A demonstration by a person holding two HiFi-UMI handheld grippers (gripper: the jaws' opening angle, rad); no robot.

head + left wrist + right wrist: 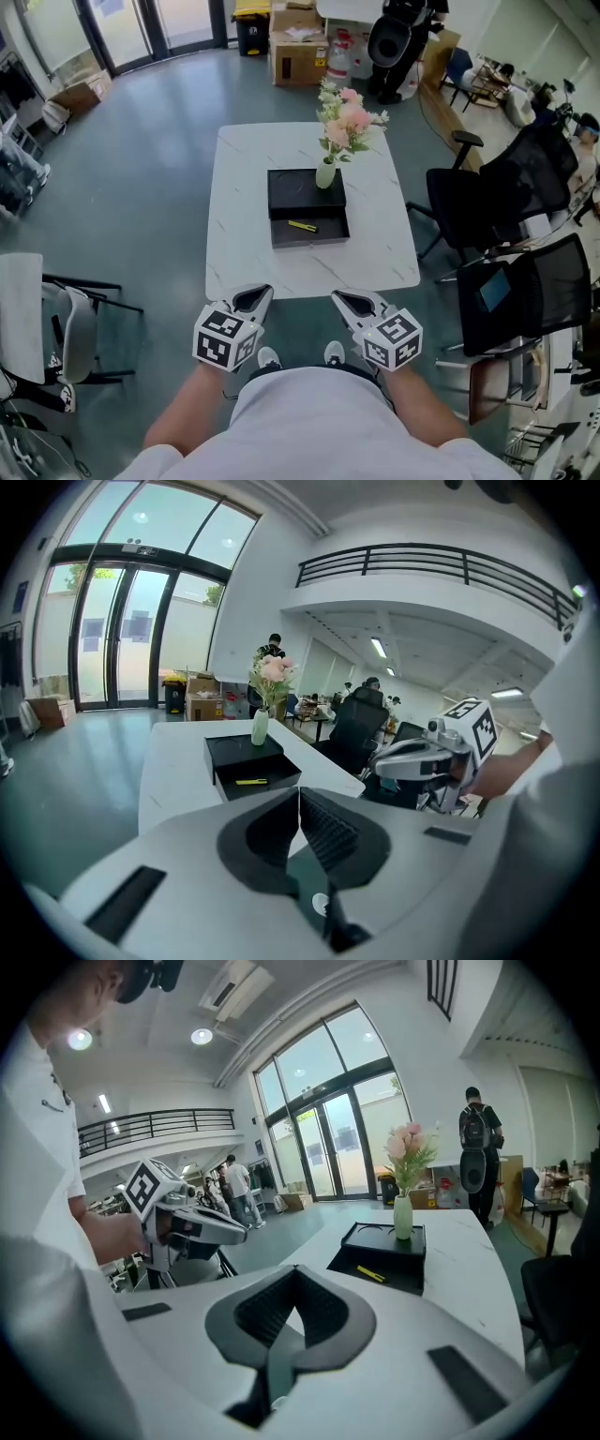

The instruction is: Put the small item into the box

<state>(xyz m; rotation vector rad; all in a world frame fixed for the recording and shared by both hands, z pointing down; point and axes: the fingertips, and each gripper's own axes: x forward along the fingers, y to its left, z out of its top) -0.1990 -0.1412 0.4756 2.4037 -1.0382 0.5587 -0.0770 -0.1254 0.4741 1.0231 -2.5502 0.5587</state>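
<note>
Head view puts your left gripper (251,299) and right gripper (354,302) at the white table's (244,253) near edge. Bare tabletop lies between them and the black box (291,192), which holds the yellow item (302,226) (a vase (325,174) stands on its far half). Left gripper view, then right gripper view: each pair of jaws is pressed together on nothing.

The box (281,192) sits mid-worktop (244,187). In the box's near half lies the small item (302,226); on its far half stands a vase (325,174). Nearer me than the box, at the worktop's edge, are my left tool (253,300) and my right tool (353,303). An office chair (469,202) stands right of the box.
</note>
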